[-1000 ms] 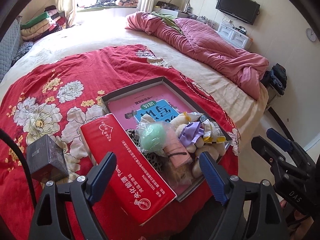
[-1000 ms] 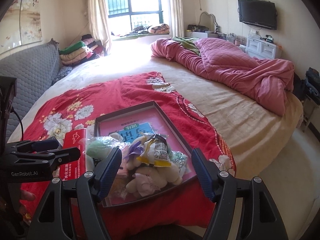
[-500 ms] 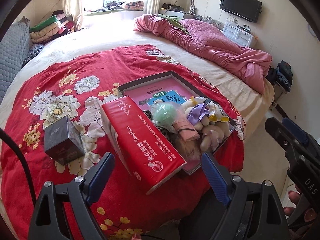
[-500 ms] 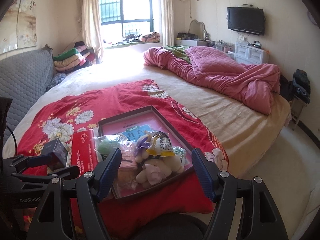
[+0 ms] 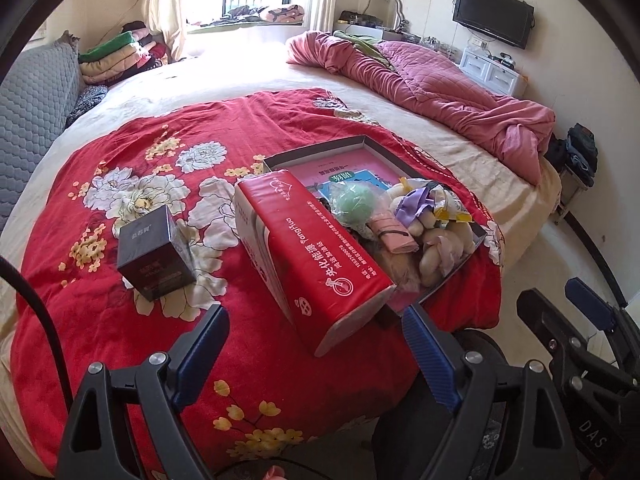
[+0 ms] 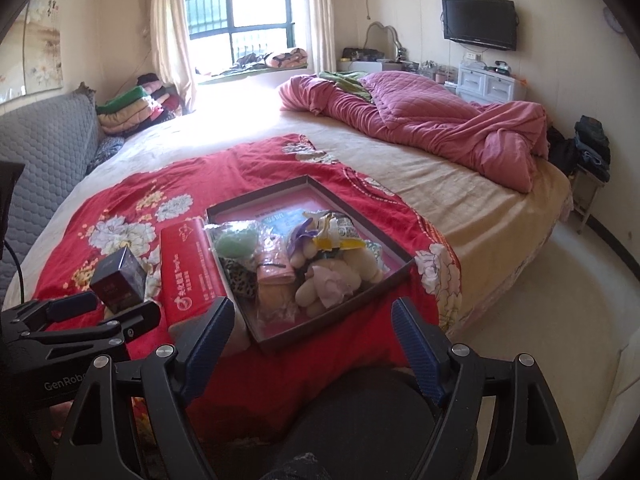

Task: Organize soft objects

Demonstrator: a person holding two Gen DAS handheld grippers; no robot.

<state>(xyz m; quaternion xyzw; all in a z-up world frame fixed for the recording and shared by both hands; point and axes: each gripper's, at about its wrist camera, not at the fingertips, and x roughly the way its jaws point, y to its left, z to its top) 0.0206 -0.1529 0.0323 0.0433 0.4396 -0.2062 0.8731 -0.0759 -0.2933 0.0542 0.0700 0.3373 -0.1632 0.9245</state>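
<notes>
A shallow dark tray [image 6: 394,282] [image 5: 320,151] lies on the red flowered blanket [image 5: 132,184] [image 6: 256,164] near the bed's foot. It holds soft things: a green ball in plastic [image 5: 354,199] [image 6: 236,241], a pink pouch [image 5: 394,236] [image 6: 274,268], a cream plush toy [image 5: 440,246] [image 6: 340,276] and a yellow snack bag [image 6: 338,236]. My left gripper [image 5: 316,354] is open and empty, short of the bed edge. My right gripper [image 6: 312,344] is open and empty, short of the tray.
A long red box [image 5: 312,248] [image 6: 188,268] leans against the tray's left side. A small dark box [image 5: 154,252] [image 6: 118,278] stands left of it. A pink quilt [image 6: 432,124] is heaped at the far right. Floor [image 6: 560,300] lies right of the bed.
Both grippers have pulled back from the bed, so the tray and boxes look smaller and farther away. Nothing on the bed moved.
</notes>
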